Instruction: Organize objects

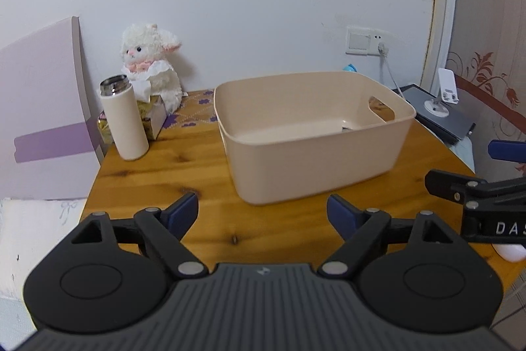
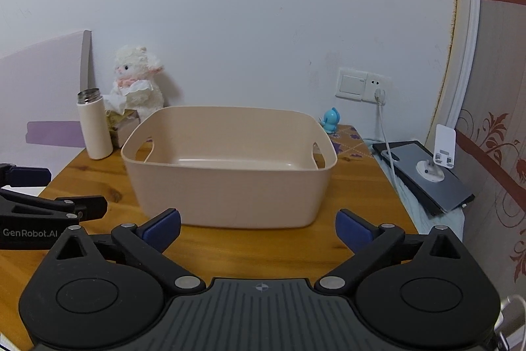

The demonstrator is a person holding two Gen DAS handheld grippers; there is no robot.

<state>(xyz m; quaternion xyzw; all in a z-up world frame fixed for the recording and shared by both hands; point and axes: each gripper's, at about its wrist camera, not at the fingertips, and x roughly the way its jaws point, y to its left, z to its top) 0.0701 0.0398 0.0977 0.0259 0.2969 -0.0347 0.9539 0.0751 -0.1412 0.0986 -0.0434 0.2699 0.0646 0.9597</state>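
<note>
A beige plastic bin (image 1: 312,160) (image 2: 227,189) with cut-out handles stands on the wooden table (image 1: 164,173) (image 2: 256,249); something small lies at its bottom right. My left gripper (image 1: 263,214) is open and empty, hovering in front of the bin. My right gripper (image 2: 258,229) is open and empty, also just in front of the bin. A cream bottle (image 1: 124,117) (image 2: 94,124) with a steel top, a tissue box (image 1: 154,117) (image 2: 123,124) and a white plush lamb (image 1: 151,61) (image 2: 138,78) stand at the back left. A small blue toy (image 2: 330,120) sits behind the bin.
A tablet (image 2: 427,176) (image 1: 437,114) with a white phone stand (image 2: 440,153) on it lies off the table's right side, a cable running to a wall socket (image 2: 378,87). A lilac panel (image 1: 42,114) leans at the left. A white object (image 1: 511,252) lies at the table's right edge.
</note>
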